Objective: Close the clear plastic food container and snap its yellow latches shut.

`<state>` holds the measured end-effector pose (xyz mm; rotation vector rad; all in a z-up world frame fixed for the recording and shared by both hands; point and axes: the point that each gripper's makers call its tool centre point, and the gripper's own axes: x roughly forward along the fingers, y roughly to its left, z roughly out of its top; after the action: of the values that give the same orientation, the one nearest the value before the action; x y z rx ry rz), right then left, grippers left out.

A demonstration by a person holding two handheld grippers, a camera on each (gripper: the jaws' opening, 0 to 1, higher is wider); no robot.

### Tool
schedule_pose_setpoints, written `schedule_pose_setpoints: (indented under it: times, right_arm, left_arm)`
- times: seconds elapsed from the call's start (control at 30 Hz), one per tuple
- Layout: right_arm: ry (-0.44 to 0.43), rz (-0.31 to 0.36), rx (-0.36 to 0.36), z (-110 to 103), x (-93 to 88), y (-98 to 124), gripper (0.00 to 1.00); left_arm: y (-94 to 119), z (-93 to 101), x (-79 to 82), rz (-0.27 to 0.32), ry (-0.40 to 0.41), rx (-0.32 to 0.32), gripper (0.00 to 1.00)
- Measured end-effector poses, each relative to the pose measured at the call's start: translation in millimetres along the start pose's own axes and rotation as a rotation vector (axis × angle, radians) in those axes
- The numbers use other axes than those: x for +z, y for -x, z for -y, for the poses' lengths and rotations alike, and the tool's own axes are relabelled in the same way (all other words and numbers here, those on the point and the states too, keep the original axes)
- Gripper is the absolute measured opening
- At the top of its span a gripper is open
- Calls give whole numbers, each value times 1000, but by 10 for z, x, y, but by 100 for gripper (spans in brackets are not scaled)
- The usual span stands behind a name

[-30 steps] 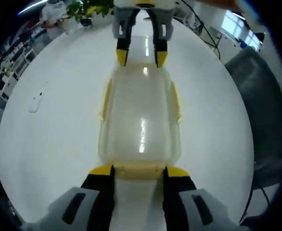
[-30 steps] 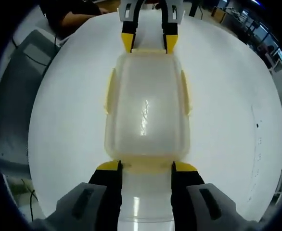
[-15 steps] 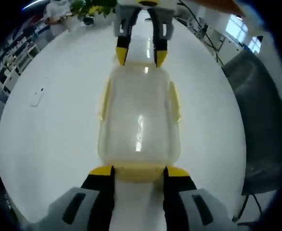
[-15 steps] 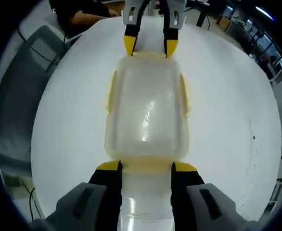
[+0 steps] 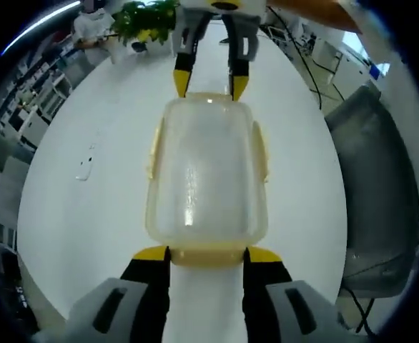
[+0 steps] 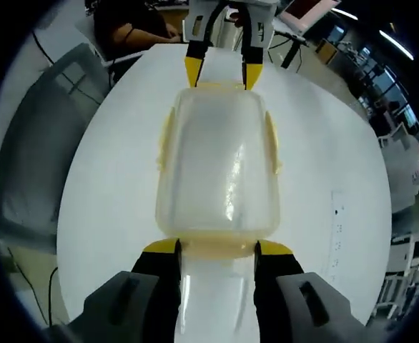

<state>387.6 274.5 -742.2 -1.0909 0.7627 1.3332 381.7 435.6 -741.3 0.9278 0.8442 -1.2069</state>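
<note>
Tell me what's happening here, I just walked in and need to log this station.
A person is working a clear plastic food container on a white table with two hand-held grippers, one at each short end. The left hand-held gripper has its open jaws on either side of the yellow end latch nearest it; the right hand-held gripper does the same at the opposite end. The lid is on. Whether the latches are snapped shut can't be told.
</note>
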Motion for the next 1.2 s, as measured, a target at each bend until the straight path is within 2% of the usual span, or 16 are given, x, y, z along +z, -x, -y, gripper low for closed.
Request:
schedule_pose_setpoints:
  times: [0.13, 0.17, 0.27, 0.3, 0.47, 0.5, 0.57, 0.97, 1.07, 1.2]
  right_arm:
    - [9, -13, -33, -22, -107, 162, 36]
    - [10, -19, -44, -20, -165, 215, 36]
    - [10, -41, -73, -31, -339, 336, 36]
    - [8, -46, -82, -35, -407, 373, 36]
    - [7, -94, -93, -45, -717, 479, 36]
    - [5, -112, -94, -56, -804, 493, 36]
    - [-3, -118, -91, -71, -910, 513, 36]
    - [-44, -154, -95, -52, -1530, 559, 36]
    - [-47, -170, -85, -53, -1687, 563, 36]
    - [-62, -180, -70, -69, -1845, 531, 36]
  left_arm:
    - [27, 24, 197, 2, -12, 22, 34]
    - [15, 80, 340, 10, -25, 35, 34]
    - [-37, 73, 528, 43, -45, 59, 34]
    - [-85, 129, 653, 49, -49, 63, 34]
    - [-225, 167, 926, 72, -56, 71, 34]
    - [-281, 148, 1021, 79, -63, 71, 34]
    - [-365, 48, 1044, 84, -69, 67, 34]
    - [-789, -54, 1471, 129, -123, 97, 34]
    - [-909, -69, 1606, 143, -118, 82, 34]
    - [-1010, -89, 1699, 135, -123, 63, 34]
